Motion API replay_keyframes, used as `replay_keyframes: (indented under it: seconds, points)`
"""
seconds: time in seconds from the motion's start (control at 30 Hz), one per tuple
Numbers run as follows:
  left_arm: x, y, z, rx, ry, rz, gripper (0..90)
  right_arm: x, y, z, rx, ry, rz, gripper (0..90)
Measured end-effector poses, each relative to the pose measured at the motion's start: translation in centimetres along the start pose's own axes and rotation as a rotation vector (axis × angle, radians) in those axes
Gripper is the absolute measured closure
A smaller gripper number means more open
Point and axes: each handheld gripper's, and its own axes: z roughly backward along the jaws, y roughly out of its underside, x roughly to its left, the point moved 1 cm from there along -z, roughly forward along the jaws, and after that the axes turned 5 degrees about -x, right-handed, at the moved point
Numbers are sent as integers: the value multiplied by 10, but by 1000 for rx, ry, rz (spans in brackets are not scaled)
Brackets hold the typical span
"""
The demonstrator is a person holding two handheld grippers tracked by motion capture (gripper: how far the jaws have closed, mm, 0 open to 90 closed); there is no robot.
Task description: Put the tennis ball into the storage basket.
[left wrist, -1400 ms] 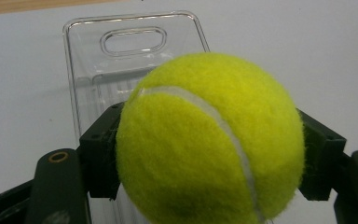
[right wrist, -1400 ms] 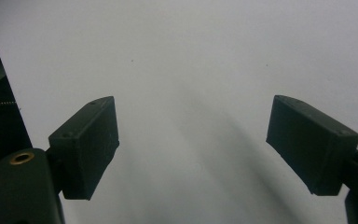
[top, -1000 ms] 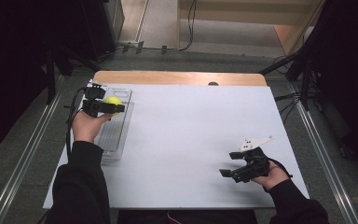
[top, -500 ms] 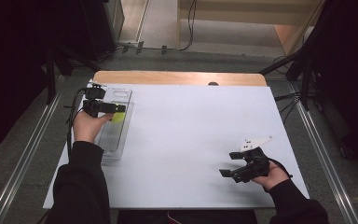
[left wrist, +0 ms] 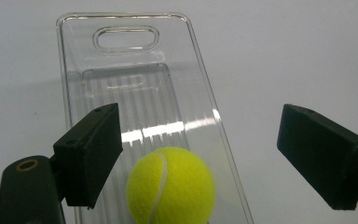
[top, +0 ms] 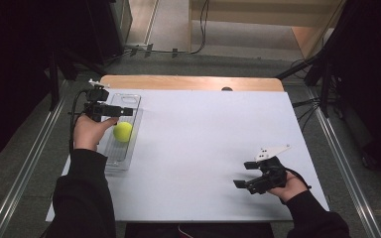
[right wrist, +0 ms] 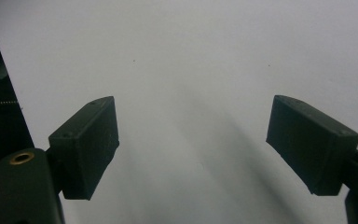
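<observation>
Tennis ball (left wrist: pixel 170 185) in clear tray (left wrist: pixel 74 56) shows no readable writing.

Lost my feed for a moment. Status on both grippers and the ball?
Left gripper jaws just opened, clear of the ball. Ball lies in the clear tray. Right gripper open, nothing between its jaws. Nothing in the way.

The ball (top: pixel 123 132) lies in the tray (top: pixel 130 99) at the table's (top: pixel 203 148) left edge.

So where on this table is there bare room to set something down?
The white table top is bare between the clear tray and the right gripper, back to the wooden edge. It is crowded at the tray, where the tennis ball lies beneath the open left gripper.
</observation>
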Motion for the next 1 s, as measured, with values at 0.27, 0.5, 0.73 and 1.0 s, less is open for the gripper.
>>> replay_keyframes:
  seconds: [0.27,0.5,0.73,1.0]
  points:
    - [-12,-4,1,3,50,-24,152,0,0,0,0,1,-1,148]
    - [-24,-6,-3,1,98,-40,152,-1,0,0,-4,1,3,148]
    - [-35,-6,-9,15,130,-62,164,0,0,0,-2,1,3,148]
    - [-44,-5,-12,22,166,-73,170,0,0,1,-3,1,3,148]
